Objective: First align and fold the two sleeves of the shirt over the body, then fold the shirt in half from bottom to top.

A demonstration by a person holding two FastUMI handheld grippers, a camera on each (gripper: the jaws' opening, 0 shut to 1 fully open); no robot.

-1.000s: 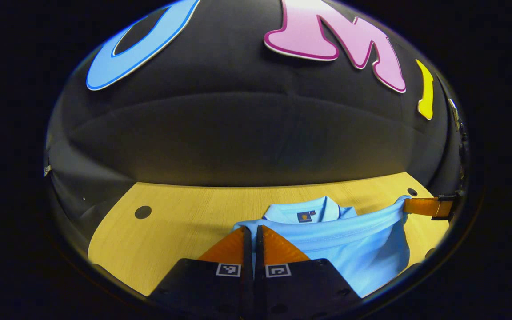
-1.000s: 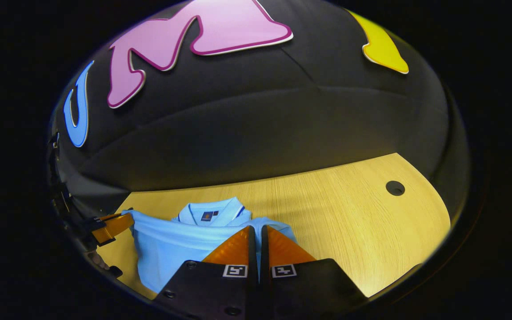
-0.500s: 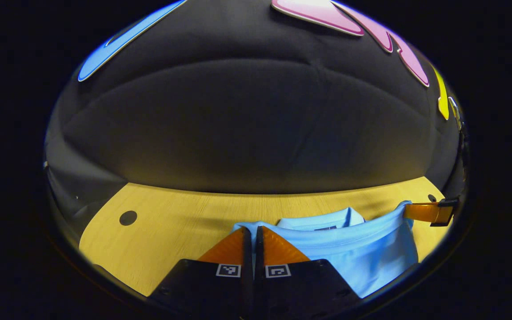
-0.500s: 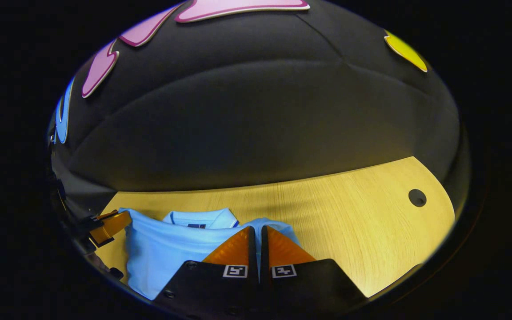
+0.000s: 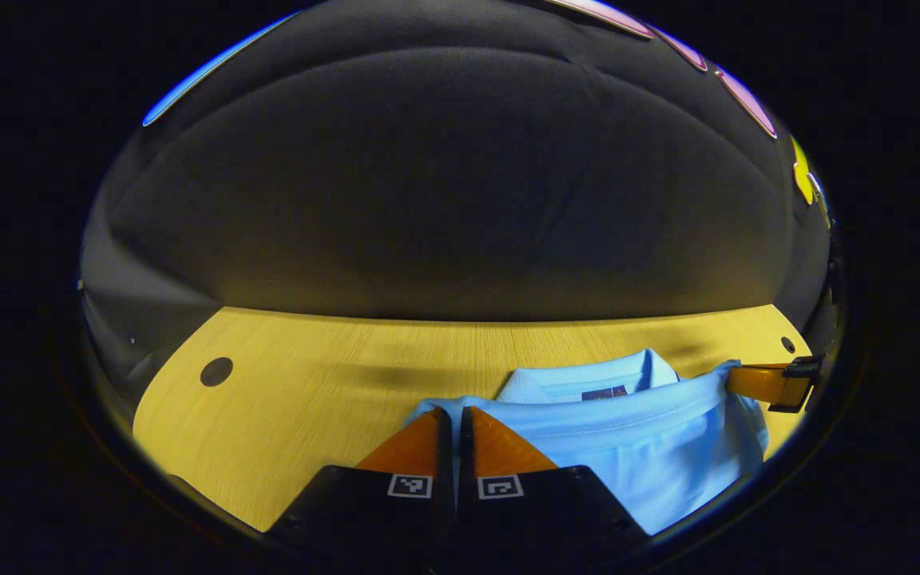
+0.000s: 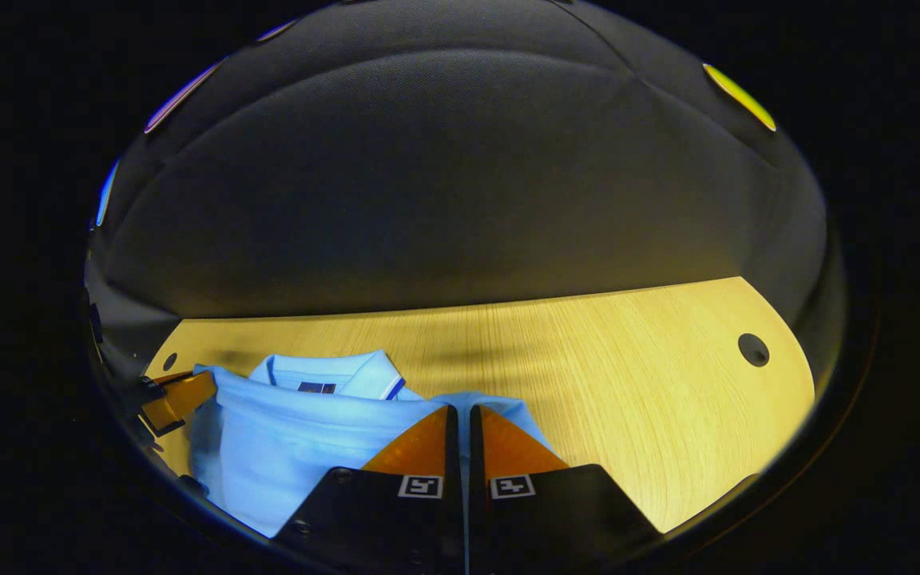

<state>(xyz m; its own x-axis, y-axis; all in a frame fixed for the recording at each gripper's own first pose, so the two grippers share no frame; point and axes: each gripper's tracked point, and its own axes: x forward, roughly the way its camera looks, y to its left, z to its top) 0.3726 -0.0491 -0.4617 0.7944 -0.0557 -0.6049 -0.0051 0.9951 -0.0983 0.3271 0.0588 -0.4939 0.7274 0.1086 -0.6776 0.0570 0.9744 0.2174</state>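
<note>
A light blue polo shirt [image 5: 652, 447] lies on the wooden table [image 5: 308, 391], its bottom hem lifted and carried over the body toward the collar [image 5: 588, 379]. My left gripper [image 5: 450, 419] is shut on the hem's left corner. In the right gripper view the same shirt [image 6: 300, 447] shows with its collar [image 6: 332, 374] behind the raised hem, and my right gripper [image 6: 460, 417] is shut on the hem's right corner. Each view catches the other gripper at the far end of the hem, the right gripper [image 5: 771, 383] and the left gripper [image 6: 172, 399]. The sleeves are hidden under the fold.
The table has round cable holes: a left hole [image 5: 216, 371], a far right hole [image 5: 787, 345] and a hole [image 6: 752, 350] in the right gripper view. The black booth wall [image 5: 460, 200] rises right behind the table's far edge.
Both grippers have carried the hem forward toward the collar and tilted down, so the wall letters slid up out of the views. The collar's tag, briefly covered, shows again above the hem.
</note>
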